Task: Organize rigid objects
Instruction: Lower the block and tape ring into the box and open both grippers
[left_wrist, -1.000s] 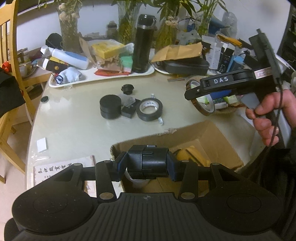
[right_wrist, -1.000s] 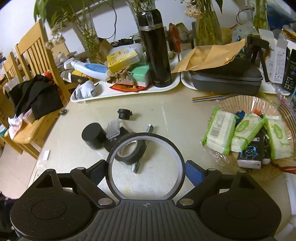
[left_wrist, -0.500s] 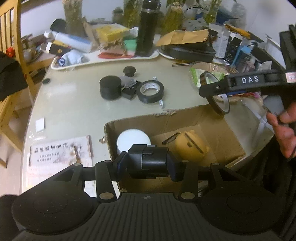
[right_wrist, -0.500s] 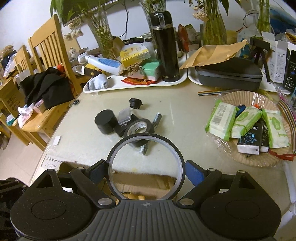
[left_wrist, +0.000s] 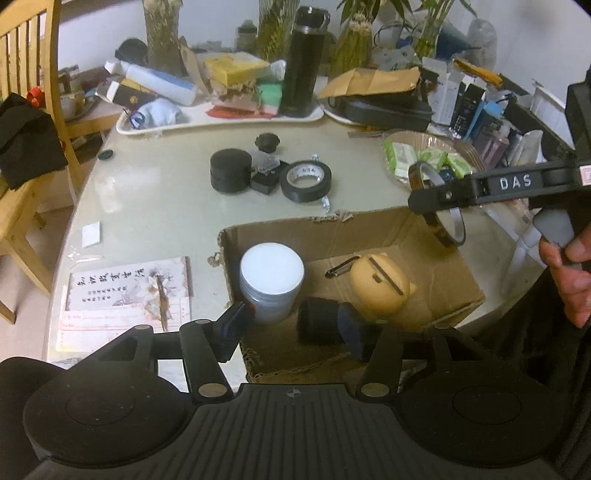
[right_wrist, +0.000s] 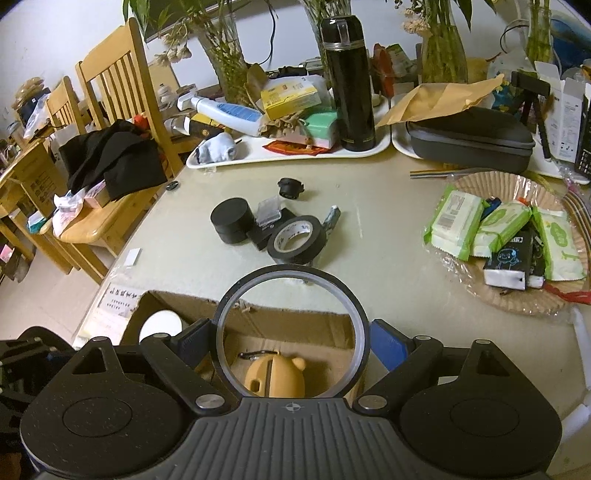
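My left gripper (left_wrist: 295, 328) hangs over an open cardboard box (left_wrist: 332, 232), its jaws opening. A small black block (left_wrist: 319, 326) sits loose between them, against the right pad only, blurred. In the box are a white-lidded jar (left_wrist: 271, 273), a yellow bear-shaped bank (left_wrist: 380, 284) and a black clip (left_wrist: 341, 266). My right gripper (right_wrist: 291, 339) is shut on a thin wide tape ring (right_wrist: 295, 273) above the box's far right corner; the ring (left_wrist: 448, 229) also shows in the left wrist view. A black tape roll (left_wrist: 306, 181) and a black round tin (left_wrist: 231, 170) lie on the table.
Behind the tape roll lie a small black cap (left_wrist: 267, 141) and a little black case (left_wrist: 264, 181). Further back stand a white tray (right_wrist: 288, 155) and a black flask (right_wrist: 349, 81). A basket of wipes (right_wrist: 517, 229) is right, a wooden chair (right_wrist: 122, 92) left, a booklet (left_wrist: 125, 284) beside the box.
The left jaws have parted and the black block has slipped out of their grip towards the box. Both grippers drew back over the box, and the right one still carries the ring.
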